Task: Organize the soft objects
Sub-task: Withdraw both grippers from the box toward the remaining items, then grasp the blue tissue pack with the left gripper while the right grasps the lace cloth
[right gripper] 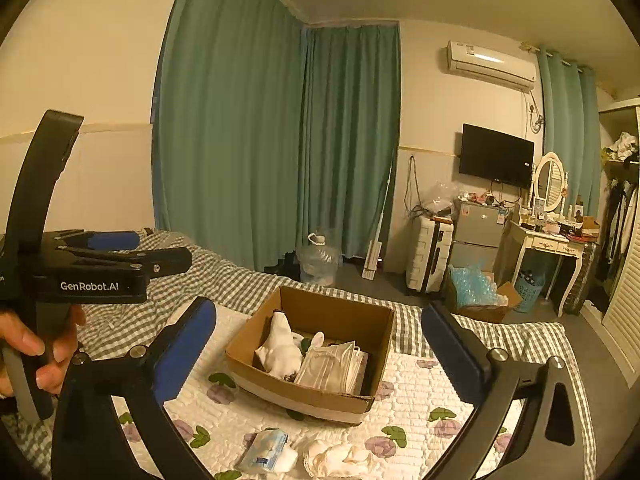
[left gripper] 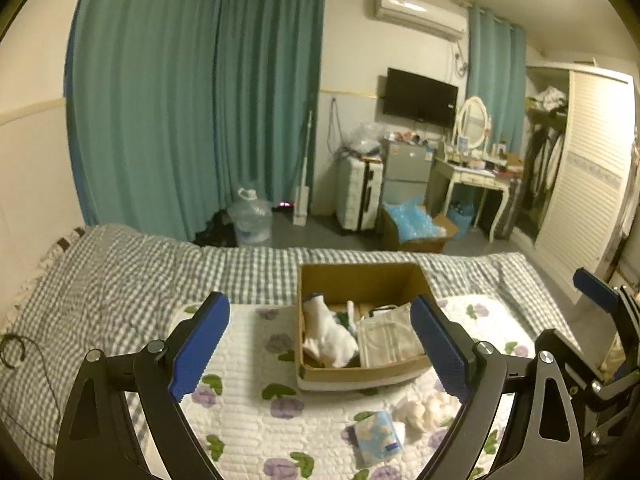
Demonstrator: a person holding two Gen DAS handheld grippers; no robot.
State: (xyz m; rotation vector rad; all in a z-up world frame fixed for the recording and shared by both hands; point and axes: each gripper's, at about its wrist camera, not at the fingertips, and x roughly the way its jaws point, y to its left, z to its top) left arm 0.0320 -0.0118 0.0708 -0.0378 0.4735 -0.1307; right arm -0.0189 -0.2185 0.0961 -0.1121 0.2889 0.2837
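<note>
An open cardboard box (left gripper: 360, 276) (right gripper: 304, 398) stands on the flowered quilt (left gripper: 248, 364). Inside it lie a white plush piece (left gripper: 328, 338) (right gripper: 280, 354) and a white cloth bag (left gripper: 386, 340) (right gripper: 332, 368). In front of the box, on the quilt, lie a blue-and-white tissue pack (left gripper: 378, 436) (right gripper: 266, 450) and a cream lacy bundle (left gripper: 420, 410) (right gripper: 340, 458). My left gripper (left gripper: 320, 308) hangs open above the quilt, short of the box, with nothing between its blue pads. My right gripper (right gripper: 318, 312) is open and bare too. A hand (right gripper: 40, 352) holds the left gripper at the left of the right wrist view.
A grey checked blanket (left gripper: 120, 280) covers the bed around the quilt, with a dark cable (left gripper: 12, 350) at its left edge. Beyond the bed are a water jug (left gripper: 250, 216), a suitcase (left gripper: 360, 192), a small fridge (left gripper: 406, 168), a dressing table (left gripper: 476, 180) and a wardrobe (left gripper: 588, 168).
</note>
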